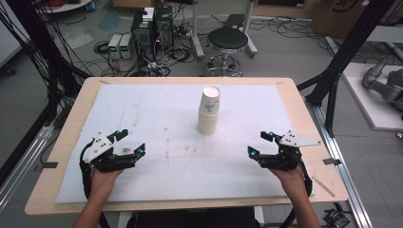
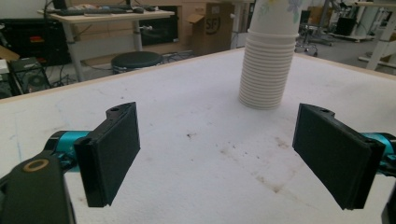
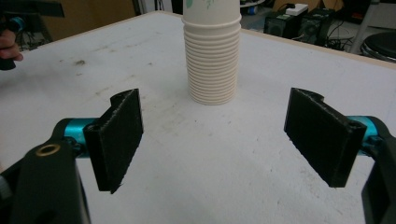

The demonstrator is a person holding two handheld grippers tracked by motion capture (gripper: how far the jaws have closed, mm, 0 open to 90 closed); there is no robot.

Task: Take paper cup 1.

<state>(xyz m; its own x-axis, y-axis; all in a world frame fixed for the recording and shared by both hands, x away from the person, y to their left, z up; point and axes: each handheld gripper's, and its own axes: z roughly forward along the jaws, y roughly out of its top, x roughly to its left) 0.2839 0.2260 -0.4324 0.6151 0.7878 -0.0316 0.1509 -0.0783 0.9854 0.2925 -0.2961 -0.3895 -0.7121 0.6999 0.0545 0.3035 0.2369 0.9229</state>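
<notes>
The left tool [image 1: 129, 141] rests near the surface's front-left corner with its jaws spread wide and nothing between them; the right tool [image 1: 260, 144] sits near the front-right corner, likewise wide apart and empty. Both point inward toward the stack of paper cups [image 1: 208, 110], which stands upright a little behind the middle of the surface [image 1: 157, 118], nearer the far edge, well apart from either tool. In each gripper view the stack rises beyond the black pads [image 2: 112, 154], untouched. Judging by this, nothing has been started: no cup is lifted off, and the reach, the grasp and the separating all remain.
</notes>
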